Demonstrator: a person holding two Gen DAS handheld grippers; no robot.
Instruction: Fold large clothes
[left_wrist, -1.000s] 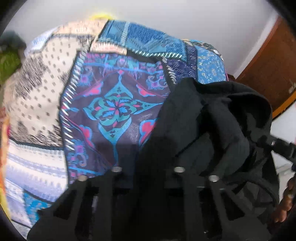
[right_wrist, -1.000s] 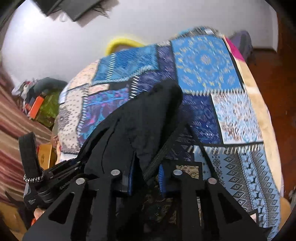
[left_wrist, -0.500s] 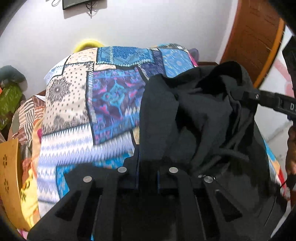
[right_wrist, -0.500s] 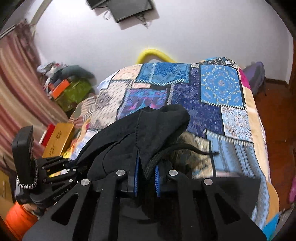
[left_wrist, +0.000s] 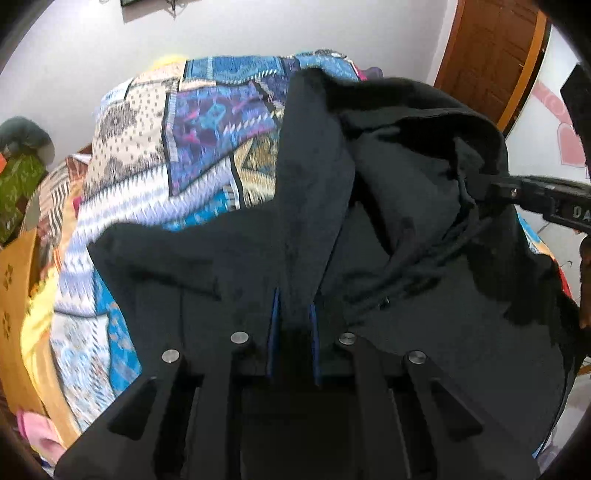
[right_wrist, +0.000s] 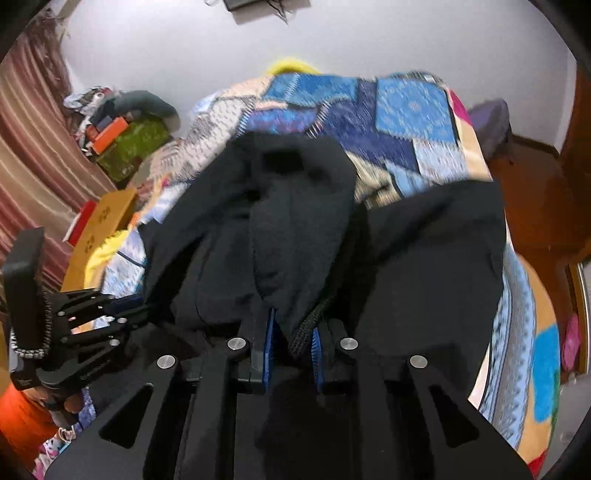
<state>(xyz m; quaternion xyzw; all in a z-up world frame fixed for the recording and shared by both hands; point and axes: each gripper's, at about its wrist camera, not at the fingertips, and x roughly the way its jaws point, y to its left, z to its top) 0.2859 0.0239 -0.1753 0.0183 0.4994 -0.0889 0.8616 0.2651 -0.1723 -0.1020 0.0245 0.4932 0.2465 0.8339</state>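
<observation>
Both tongs pinch black hoodie (left_wrist: 424, 206) (lettering "DA").

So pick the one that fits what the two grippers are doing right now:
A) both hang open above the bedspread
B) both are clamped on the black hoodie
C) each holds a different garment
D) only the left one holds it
B: the left gripper and the right gripper each pinch black hoodie fabric between their blue pads, above the patchwork bedspread.

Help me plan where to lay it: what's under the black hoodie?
The patchwork bedspread lies beneath the black hoodie and shows around it; whatever is directly under the fabric is covered.
</observation>
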